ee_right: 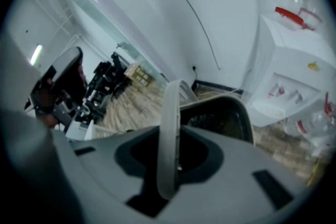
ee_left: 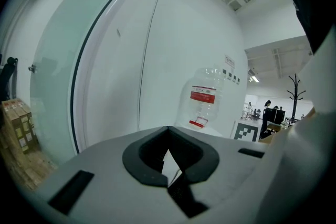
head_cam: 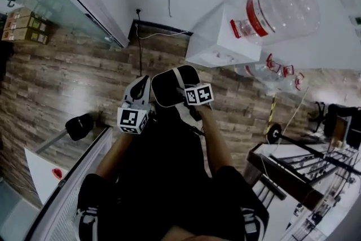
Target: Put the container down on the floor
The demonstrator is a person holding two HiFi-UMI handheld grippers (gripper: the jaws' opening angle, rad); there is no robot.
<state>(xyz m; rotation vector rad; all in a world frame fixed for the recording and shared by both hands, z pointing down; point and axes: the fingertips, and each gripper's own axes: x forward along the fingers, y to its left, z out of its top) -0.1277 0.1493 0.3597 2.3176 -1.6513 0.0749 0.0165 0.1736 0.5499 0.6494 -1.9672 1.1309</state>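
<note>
The person is holding both forearms out in front of the body, side by side, over the wood-plank floor [head_cam: 73, 82]. The right gripper [head_cam: 189, 86] is tilting steeply downward, and its marker cube is facing up toward the head camera. In the right gripper view its jaws are pinching the pale, arched handle [ee_right: 169, 134] of the container [ee_right: 220, 118], with the strip running upright through the dark opening between them. The container [head_cam: 168, 87] is a dark tub with a light rim. It is hanging from that handle just ahead of the two grippers, held up above the floor.

The left gripper [head_cam: 139, 90] is lying close beside the container's left wall and pointing nearly level toward the white wall. In the left gripper view, the dark opening of the left gripper [ee_left: 169, 165] is showing only a thin white wedge. I cannot tell whether the jaws are clamping anything or merely standing close together.

A white water dispenser [head_cam: 217, 42] is standing against the wall ahead and to the right, carrying a clear bottle [head_cam: 276, 5] with a red label.
</note>
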